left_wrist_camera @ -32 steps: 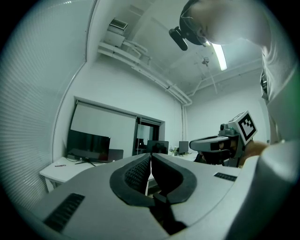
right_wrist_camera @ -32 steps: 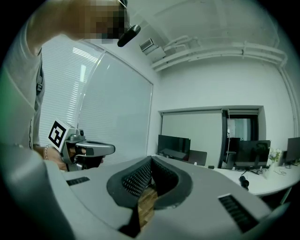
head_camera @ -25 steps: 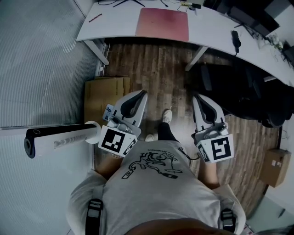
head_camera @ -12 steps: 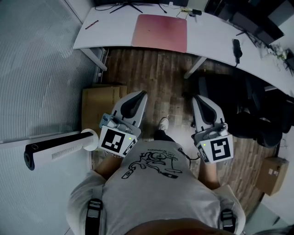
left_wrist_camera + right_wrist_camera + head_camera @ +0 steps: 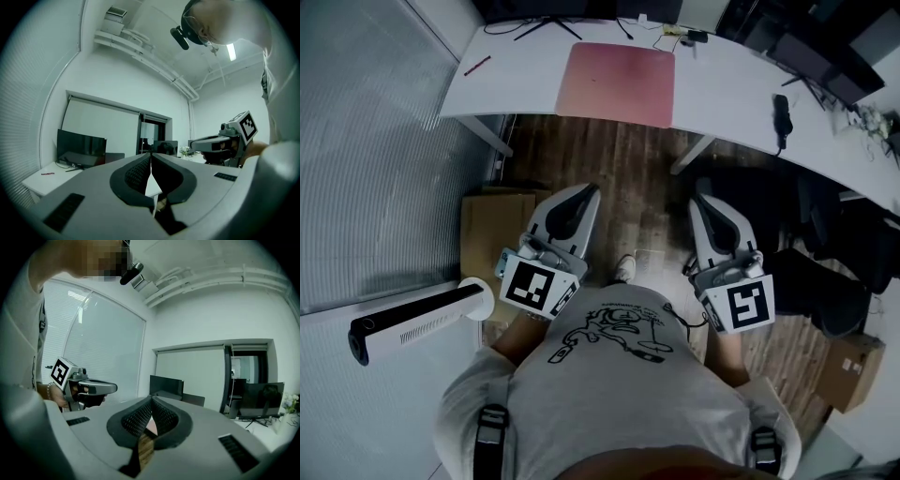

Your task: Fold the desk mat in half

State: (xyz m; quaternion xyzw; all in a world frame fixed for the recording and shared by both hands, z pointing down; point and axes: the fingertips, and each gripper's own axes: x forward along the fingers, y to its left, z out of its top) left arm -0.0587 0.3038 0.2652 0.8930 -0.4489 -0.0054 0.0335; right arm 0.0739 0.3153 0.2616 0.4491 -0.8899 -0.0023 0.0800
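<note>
The desk mat (image 5: 616, 82) is a pinkish-red rectangle lying flat on the white desk (image 5: 722, 80) at the top of the head view. Both grippers hang over the wooden floor, well short of the desk and pointing towards it. My left gripper (image 5: 584, 192) is shut with nothing between its jaws; in the left gripper view its pads (image 5: 140, 171) meet at the tips. My right gripper (image 5: 701, 201) is also shut and empty. A sliver of the mat (image 5: 151, 427) shows past its closed jaws in the right gripper view.
A white tower fan (image 5: 412, 319) lies at the left, with a cardboard box (image 5: 492, 230) beside it. A black office chair (image 5: 825, 272) stands at the right, and another box (image 5: 848, 370) beyond it. On the desk lie a red pen (image 5: 476, 65), a black handset (image 5: 782, 111) and cables.
The desk and mat have slid lower and grown larger in the head view as the person walks towards them. Both grippers keep their pose and stay shut.
</note>
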